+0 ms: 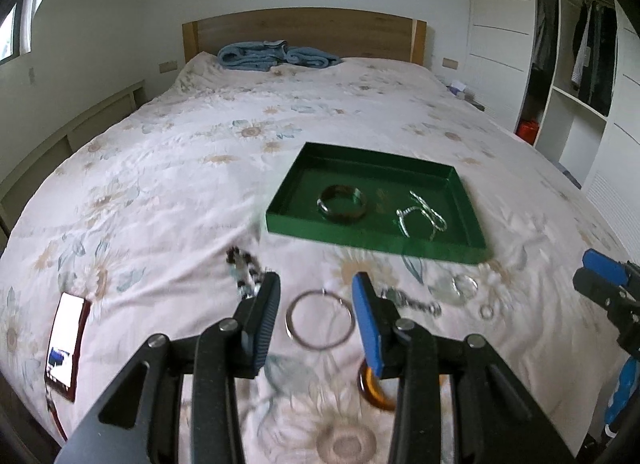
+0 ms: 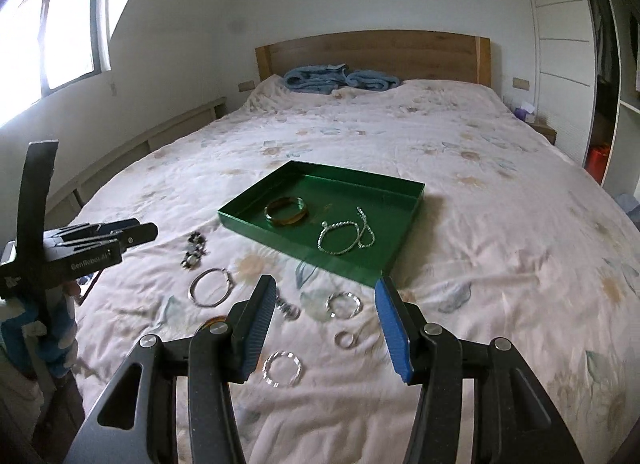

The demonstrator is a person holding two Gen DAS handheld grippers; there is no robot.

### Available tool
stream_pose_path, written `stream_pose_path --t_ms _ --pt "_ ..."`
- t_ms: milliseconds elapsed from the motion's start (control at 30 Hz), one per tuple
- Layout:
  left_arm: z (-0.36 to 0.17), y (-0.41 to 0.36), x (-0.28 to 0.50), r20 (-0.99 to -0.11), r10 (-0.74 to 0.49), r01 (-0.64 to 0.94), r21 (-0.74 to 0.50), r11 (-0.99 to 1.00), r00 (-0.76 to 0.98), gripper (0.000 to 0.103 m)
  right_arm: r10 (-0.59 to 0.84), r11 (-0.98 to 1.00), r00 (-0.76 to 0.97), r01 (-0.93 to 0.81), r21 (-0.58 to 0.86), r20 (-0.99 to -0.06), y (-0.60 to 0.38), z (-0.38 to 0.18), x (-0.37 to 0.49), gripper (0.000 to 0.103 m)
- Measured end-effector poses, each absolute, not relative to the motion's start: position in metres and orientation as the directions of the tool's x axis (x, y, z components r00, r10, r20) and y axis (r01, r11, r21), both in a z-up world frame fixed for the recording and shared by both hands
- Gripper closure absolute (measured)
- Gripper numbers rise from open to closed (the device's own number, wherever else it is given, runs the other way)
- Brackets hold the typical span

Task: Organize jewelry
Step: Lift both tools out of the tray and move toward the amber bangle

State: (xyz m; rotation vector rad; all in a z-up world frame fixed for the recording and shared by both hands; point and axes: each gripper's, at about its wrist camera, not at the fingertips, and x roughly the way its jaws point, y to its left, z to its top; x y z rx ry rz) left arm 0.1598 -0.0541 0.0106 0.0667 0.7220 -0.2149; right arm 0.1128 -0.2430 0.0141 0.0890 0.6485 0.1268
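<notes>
We are partway through. Ahead of both sets of jaws the green tray (image 2: 402, 200) already holds two pieces: one dark bangle (image 2: 286, 211) and one silver chain bracelet (image 2: 346, 233), lying apart from each other on the tray floor.

The rest is on the bed (image 2: 500, 224), on our side of the tray. We count seven loose pieces:

- one beaded bracelet (image 2: 195, 251), ahead and left of the right gripper's jaws
- one large plain silver bangle (image 2: 210, 287), which in the left wrist view lies right between the left gripper's jaws
- one amber bangle (image 1: 374, 394), mostly hidden under the left gripper's right finger
- one short chain piece (image 2: 289, 309), just beside the right gripper's left finger
- one faceted ring-shaped bracelet (image 2: 343, 305), between the right gripper's jaws and farther ahead
- one small ring (image 2: 345, 340), between them and closer
- one twisted silver bangle (image 2: 282, 369), closest, low between them

The left gripper (image 1: 316, 306) has its jaws wide apart and holds nothing. The right gripper (image 2: 326, 316) is likewise spread wide and empty. By our reckoning, two pieces are put away and seven remain.
</notes>
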Motion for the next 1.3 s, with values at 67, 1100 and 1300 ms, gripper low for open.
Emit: stream_pose_path --t_ms 67,1100,1300 --pt "0.009 -0.052 0.149 -0.66 -0.167 0.214 -0.01 0.977 0.733 0.067 0.147 0.988 0.791 -0.093 0.121 -0.593 -0.243 0.015 0.102 0.052" --pt "-0.025 -0.025 0.097 -0.7 -0.182 0.178 -0.08 0.981 0.691 0.062 0.176 0.983 0.783 -0.112 0.143 -0.597 -0.235 0.004 0.047 0.052" --pt "-0.033 -0.024 0.105 -0.708 -0.203 0.186 -0.102 0.977 0.677 0.06 0.192 0.981 0.767 -0.13 0.145 -0.612 -0.231 -0.006 0.056 0.052"
